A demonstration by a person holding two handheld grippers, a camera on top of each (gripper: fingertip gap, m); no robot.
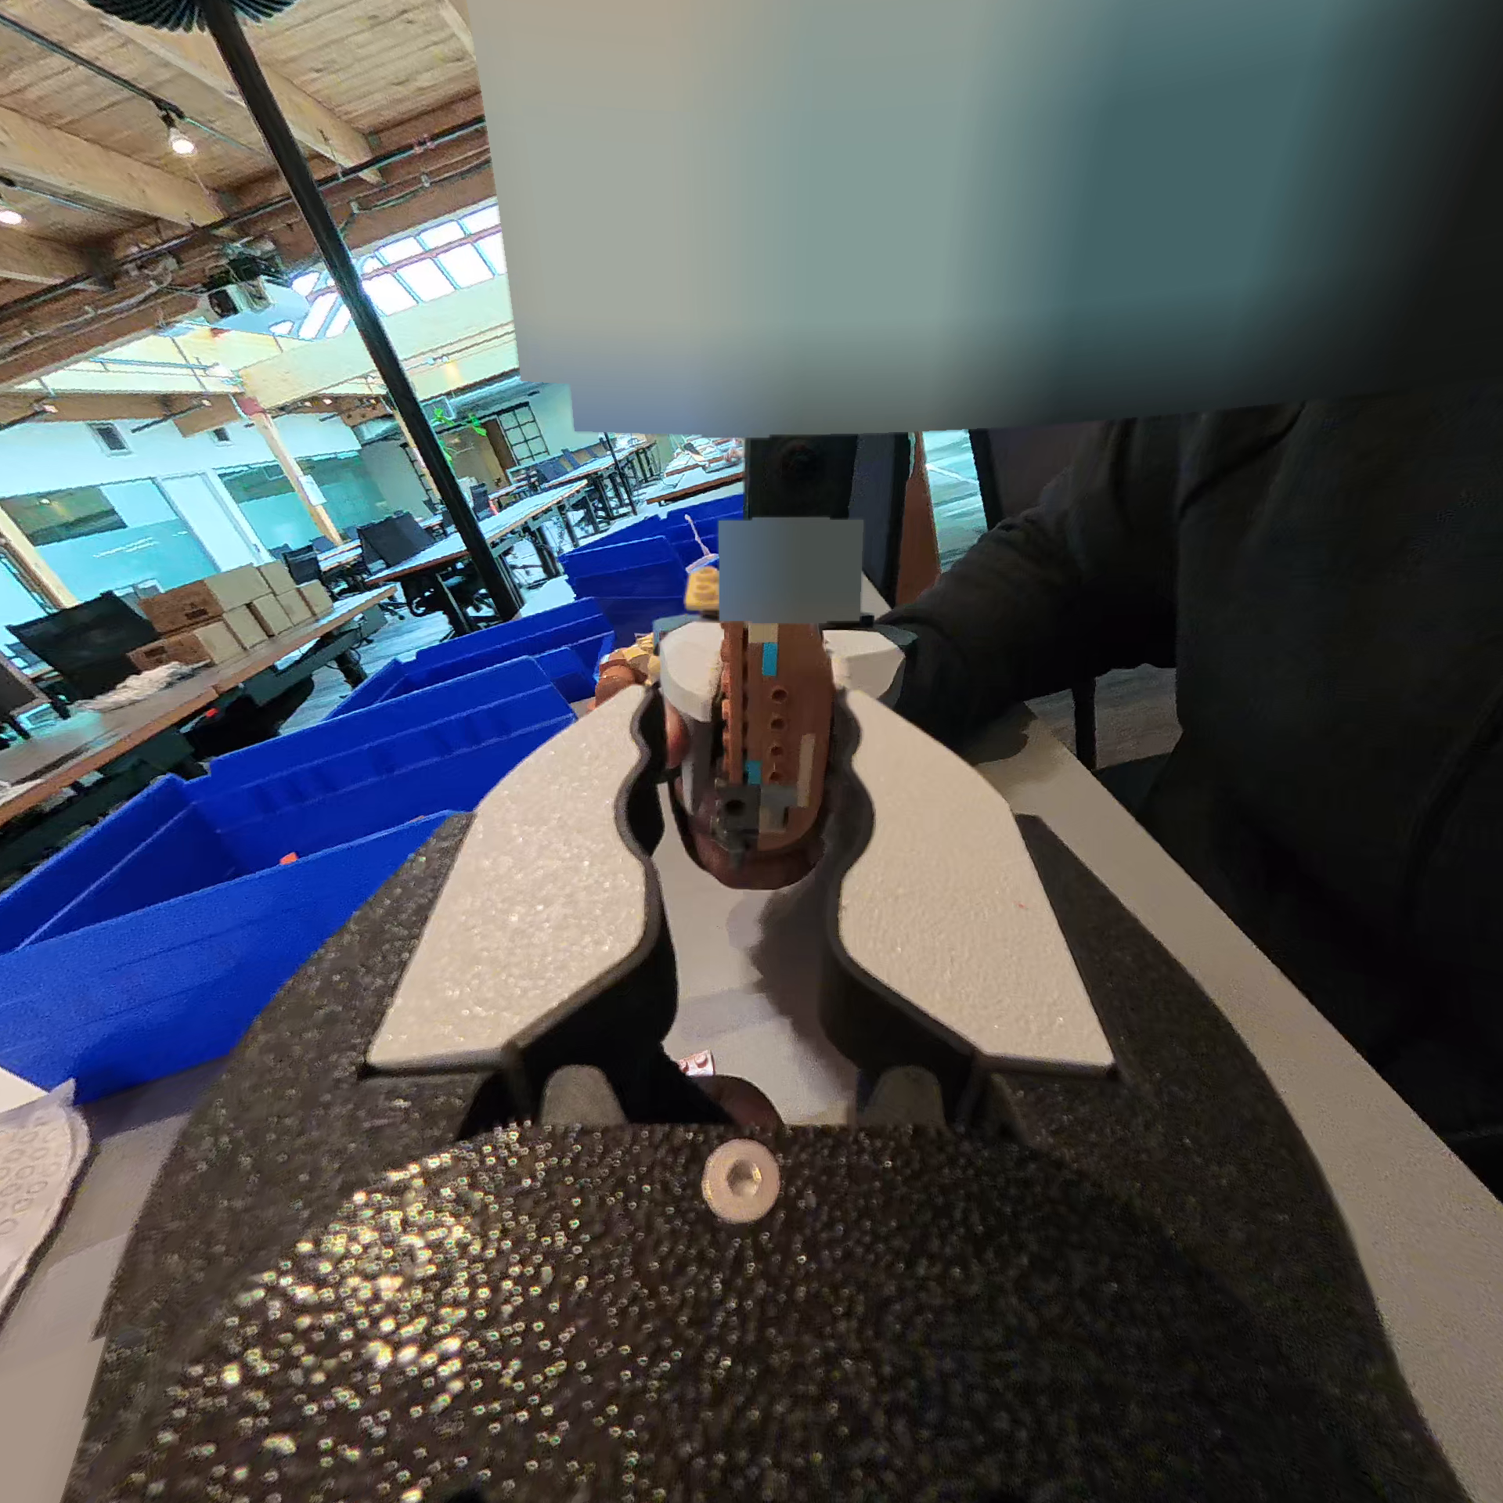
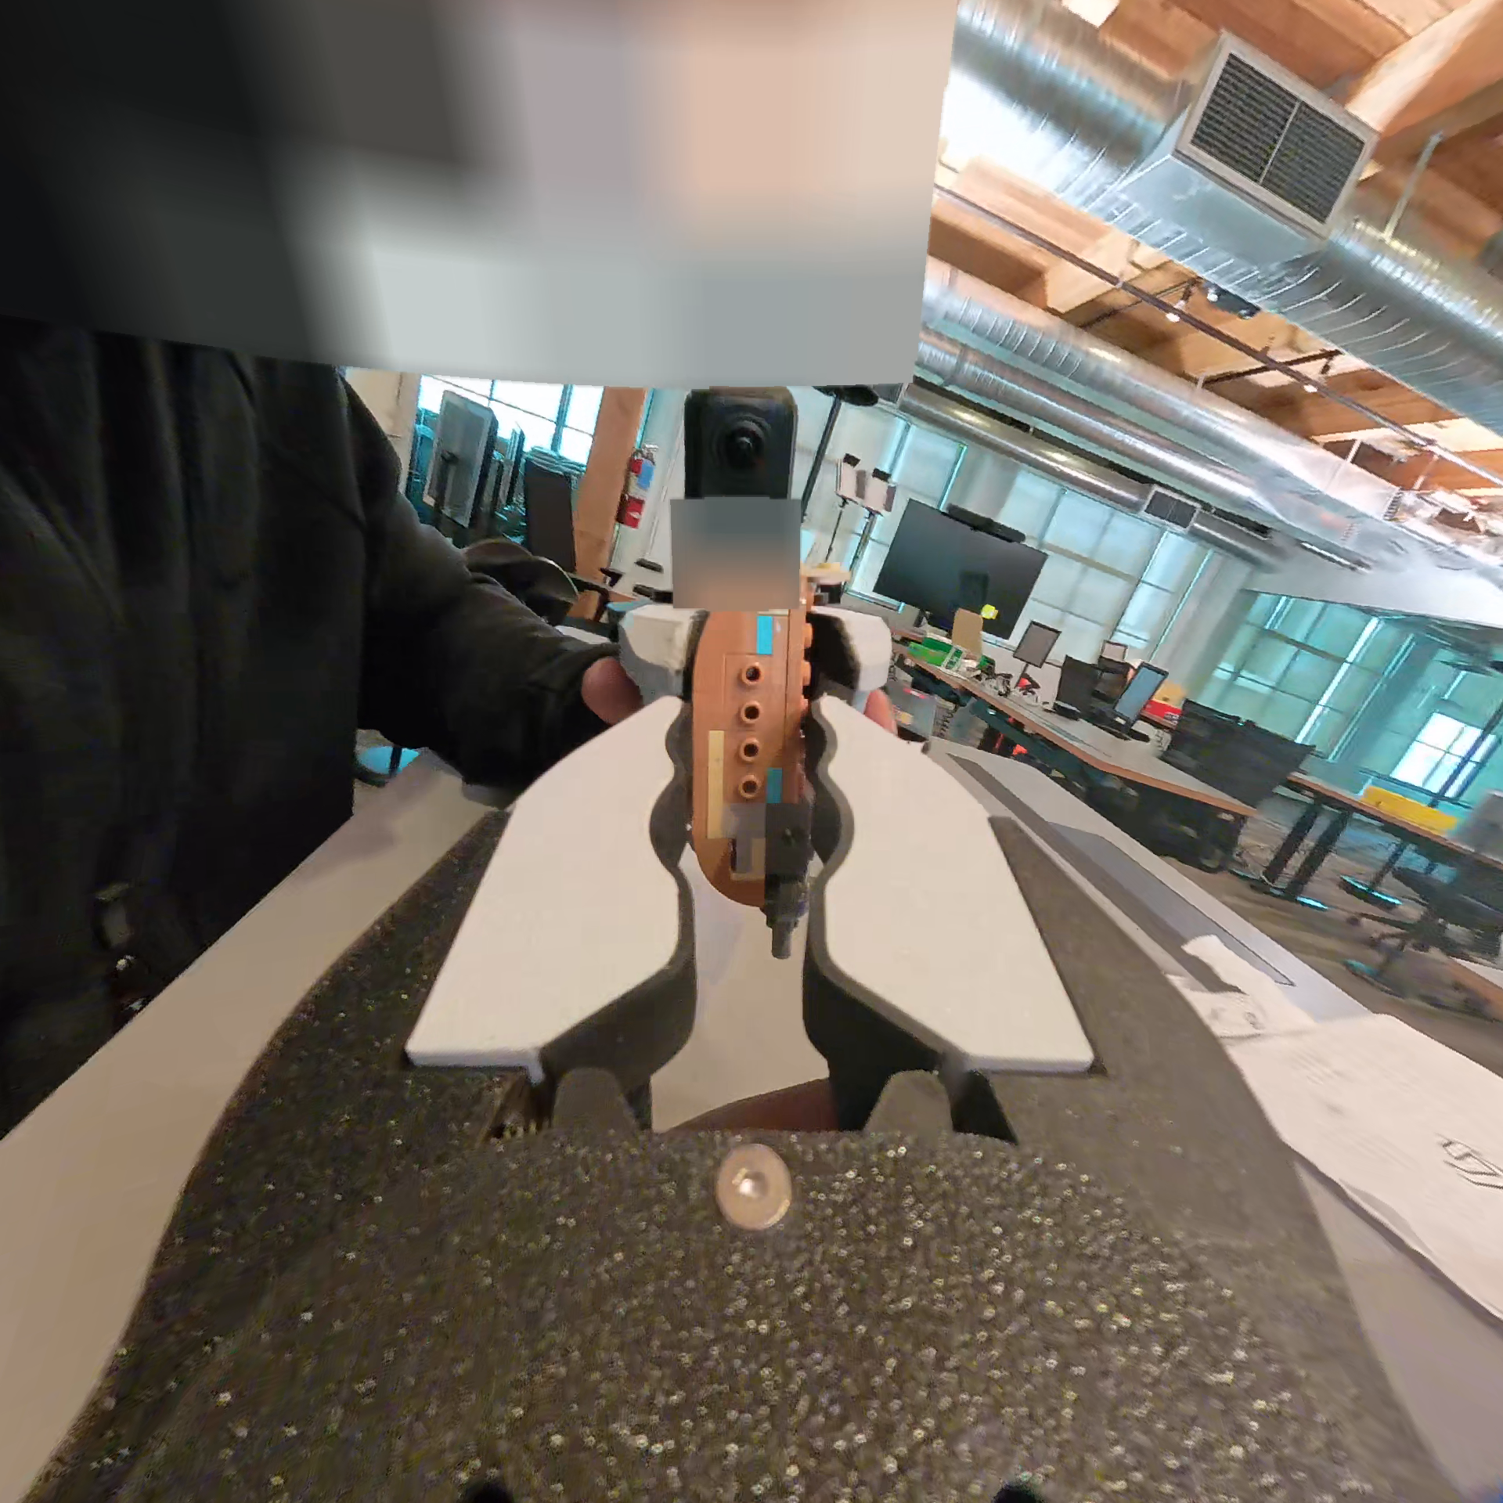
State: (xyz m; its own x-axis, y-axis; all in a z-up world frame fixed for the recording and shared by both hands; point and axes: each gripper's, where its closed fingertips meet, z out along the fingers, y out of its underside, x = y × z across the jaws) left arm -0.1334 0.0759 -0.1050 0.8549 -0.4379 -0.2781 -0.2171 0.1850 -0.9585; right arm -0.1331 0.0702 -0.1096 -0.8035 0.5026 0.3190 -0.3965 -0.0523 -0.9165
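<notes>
Pinched the brown brick model (image 2: 732,813) end-on in the right gripper (image 2: 742,712), up off the desk (image 2: 407,813) near its edge, probably to steady it. Had the left gripper (image 1: 744,703) spread round the other end, not pressing. Beyond, blue bins (image 1: 325,773).

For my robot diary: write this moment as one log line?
right claw: shut on brown toy-brick boat | left claw: open around boat | blue plastic bins beside
</notes>
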